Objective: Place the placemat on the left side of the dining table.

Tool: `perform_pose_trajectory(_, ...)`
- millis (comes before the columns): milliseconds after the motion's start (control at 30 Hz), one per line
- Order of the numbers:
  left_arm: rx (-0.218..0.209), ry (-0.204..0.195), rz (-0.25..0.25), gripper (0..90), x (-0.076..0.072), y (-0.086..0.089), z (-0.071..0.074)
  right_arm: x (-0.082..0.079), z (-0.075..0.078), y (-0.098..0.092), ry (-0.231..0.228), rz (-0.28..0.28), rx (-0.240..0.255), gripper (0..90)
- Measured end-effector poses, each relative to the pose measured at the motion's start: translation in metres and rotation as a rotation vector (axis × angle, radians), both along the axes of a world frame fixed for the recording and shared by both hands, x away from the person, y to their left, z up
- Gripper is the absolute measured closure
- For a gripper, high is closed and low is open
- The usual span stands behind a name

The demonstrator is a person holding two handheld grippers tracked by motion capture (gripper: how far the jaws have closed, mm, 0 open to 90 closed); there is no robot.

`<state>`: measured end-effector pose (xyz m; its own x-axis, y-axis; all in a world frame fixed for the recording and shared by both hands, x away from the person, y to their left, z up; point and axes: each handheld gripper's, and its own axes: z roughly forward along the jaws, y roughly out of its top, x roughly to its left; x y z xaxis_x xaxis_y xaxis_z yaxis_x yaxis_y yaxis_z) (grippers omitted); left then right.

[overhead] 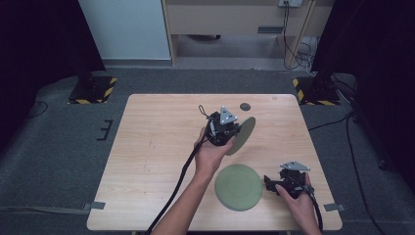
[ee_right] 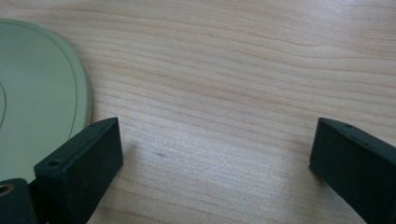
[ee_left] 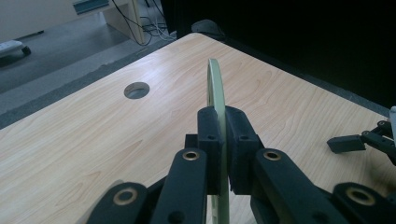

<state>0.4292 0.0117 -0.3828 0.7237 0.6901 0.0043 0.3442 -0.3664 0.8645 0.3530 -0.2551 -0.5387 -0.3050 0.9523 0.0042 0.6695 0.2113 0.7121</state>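
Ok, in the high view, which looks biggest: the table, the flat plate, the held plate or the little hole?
1. Table.
2. Flat plate.
3. Held plate: it is tilted edge-on, so it looks thinner; it may really match the flat one.
4. Hole.

This looks like a lab or recording room set up around one wooden tabletop (overhead: 156,147). It stands on grey carpet (overhead: 54,156). Beyond its far corners, black stands rest on bases with yellow-black hazard tape (overhead: 93,90), and dark curtains (overhead: 39,39) hang to either side. Behind it, cables (overhead: 293,44) trail down a light wooden cabinet (overhead: 235,19).
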Motion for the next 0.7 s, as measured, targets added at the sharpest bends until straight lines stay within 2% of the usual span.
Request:
perform_pose_trajectory(400, 0.018, -0.014, 0.023, 85.8, -0.001, 0.015, 0.005, 0.0, 0.0, 0.0, 0.0, 0.0, -0.001, 2.8)
perform_pose_trajectory(700, 0.015, -0.019, 0.04, 85.7, -0.002, 0.027, 0.008, 0.0, 0.0, 0.0, 0.002, -0.002, 0.001, 2.8)
